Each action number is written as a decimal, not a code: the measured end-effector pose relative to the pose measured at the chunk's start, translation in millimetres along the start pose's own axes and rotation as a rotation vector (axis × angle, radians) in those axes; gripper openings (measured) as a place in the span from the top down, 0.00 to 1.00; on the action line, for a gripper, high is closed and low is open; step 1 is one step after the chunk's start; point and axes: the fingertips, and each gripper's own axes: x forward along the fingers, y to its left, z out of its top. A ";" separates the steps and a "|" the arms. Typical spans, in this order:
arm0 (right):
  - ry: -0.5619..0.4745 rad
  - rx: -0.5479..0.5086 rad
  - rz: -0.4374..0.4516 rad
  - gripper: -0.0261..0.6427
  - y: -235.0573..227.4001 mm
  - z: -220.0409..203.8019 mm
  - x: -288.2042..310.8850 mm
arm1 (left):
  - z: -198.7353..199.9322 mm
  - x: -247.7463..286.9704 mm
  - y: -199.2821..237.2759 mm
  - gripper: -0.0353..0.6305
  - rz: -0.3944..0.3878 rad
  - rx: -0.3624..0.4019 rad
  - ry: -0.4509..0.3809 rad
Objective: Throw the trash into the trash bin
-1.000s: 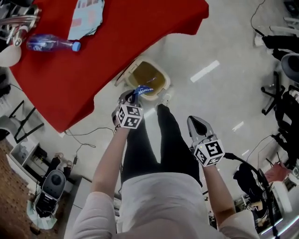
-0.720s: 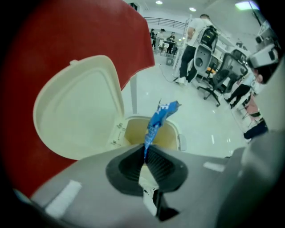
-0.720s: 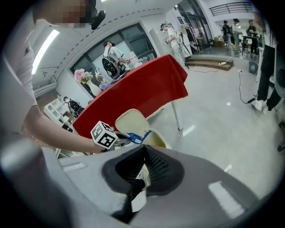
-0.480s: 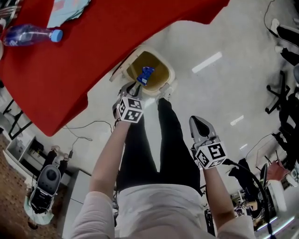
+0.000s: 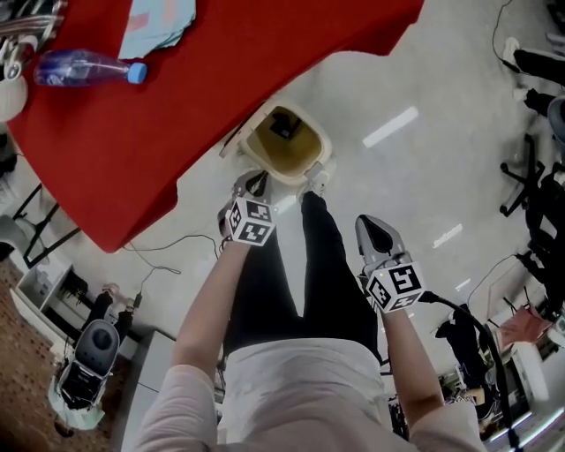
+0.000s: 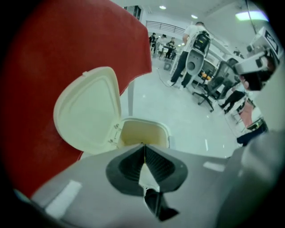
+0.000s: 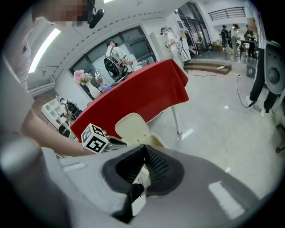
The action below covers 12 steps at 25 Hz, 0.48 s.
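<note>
While its lid (image 6: pixel 89 109) stands tipped up against the red drape of the bench (image 5: pixel 221 79), the cream trash bin (image 5: pixel 316 152) sits open on the pale floor (image 5: pixel 415 177) just past the bench's corner. Its mouth faces straight up in the head view. Low inside, toward the bin's far wall, lies the trash (image 5: pixel 284 125), a small dark piece. It is too small and shadowed to tell its long axis or which way it points, though it looks roughly as wide as it is long. Nothing else shows in the bin.

The left gripper (image 5: pixel 252 184) hangs just short of the bin's near rim, pointing steeply down at it. Its jaws have just been closing and now meet at the tips with nothing between them. In the left gripper view (image 6: pixel 143 146) the bin's opening sits right beyond the tips and the lid rises to their left. The right gripper (image 5: pixel 371 228) is well apart from the bin, over the person's dark trouser leg. Its jaws are also pressed together and empty, as the right gripper view (image 7: pixel 143 147) shows.

On the bench a clear plastic bottle with a blue cap (image 5: pixel 84 68) lies on its side, cap toward the bench's middle. A pale blue cloth (image 5: pixel 159 22) lies near it.
</note>
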 end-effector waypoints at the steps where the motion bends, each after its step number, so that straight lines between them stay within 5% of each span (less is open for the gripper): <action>1: -0.003 -0.005 -0.001 0.96 2.6 2.3 -1.7 | 1.7 -6.4 -0.8 0.93 -0.002 0.002 -0.004; 12: -0.056 -0.056 -0.023 0.96 21.9 48.0 -34.0 | 36.0 -87.2 -9.2 0.94 -0.023 0.047 -0.038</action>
